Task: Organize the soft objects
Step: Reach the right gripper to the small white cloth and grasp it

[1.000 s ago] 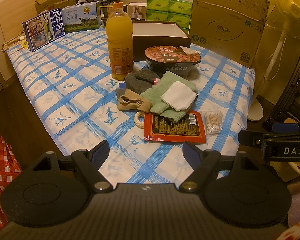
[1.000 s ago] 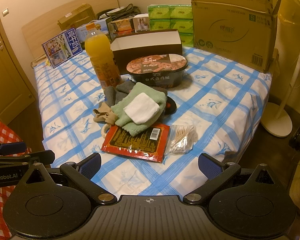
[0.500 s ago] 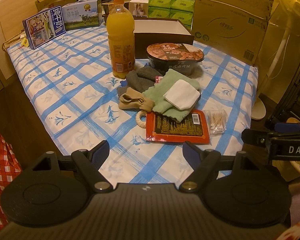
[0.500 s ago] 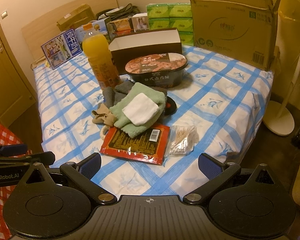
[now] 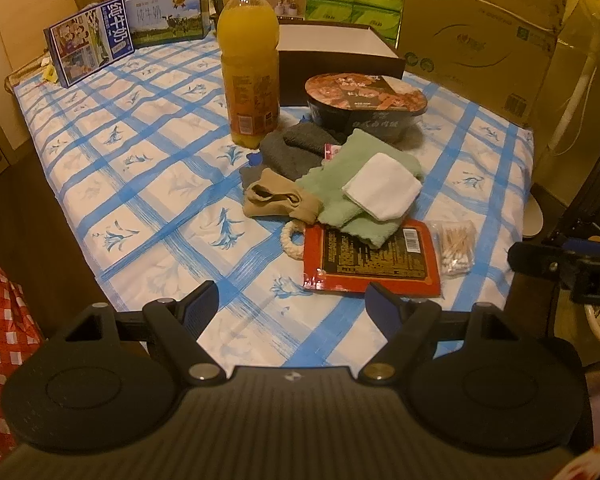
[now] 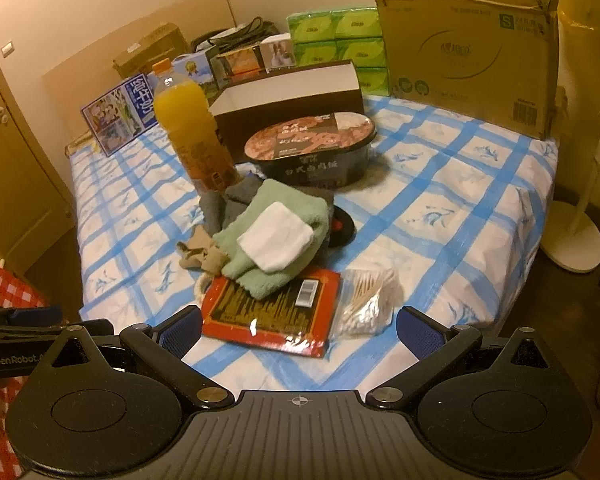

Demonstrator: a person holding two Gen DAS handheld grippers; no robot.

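Note:
A pile of soft things lies mid-bed: a folded white cloth (image 5: 382, 189) (image 6: 275, 236) on a green towel (image 5: 352, 184) (image 6: 272, 232), a grey cloth (image 5: 290, 149) (image 6: 230, 204) behind it, beige socks (image 5: 278, 200) (image 6: 200, 256) to the left, and a white rope ring (image 5: 291, 240) partly under a red packet (image 5: 374, 258) (image 6: 270, 312). My left gripper (image 5: 293, 304) is open and empty, short of the packet's near edge. My right gripper (image 6: 299, 330) is also open and empty, over the packet's near edge.
An orange juice bottle (image 5: 249, 68) (image 6: 194, 144), an instant noodle bowl (image 5: 364, 100) (image 6: 312, 152), an open brown box (image 5: 336, 50) (image 6: 288, 96) and a bag of cotton swabs (image 5: 456, 242) (image 6: 370, 296) surround the pile. Cartons and tissue packs (image 5: 354, 0) line the far side. A fan base (image 6: 572, 240) stands on the floor right.
Both grippers have moved forward toward the pile, which now looks larger and closer. Both stay open. Nothing on the bed has shifted.

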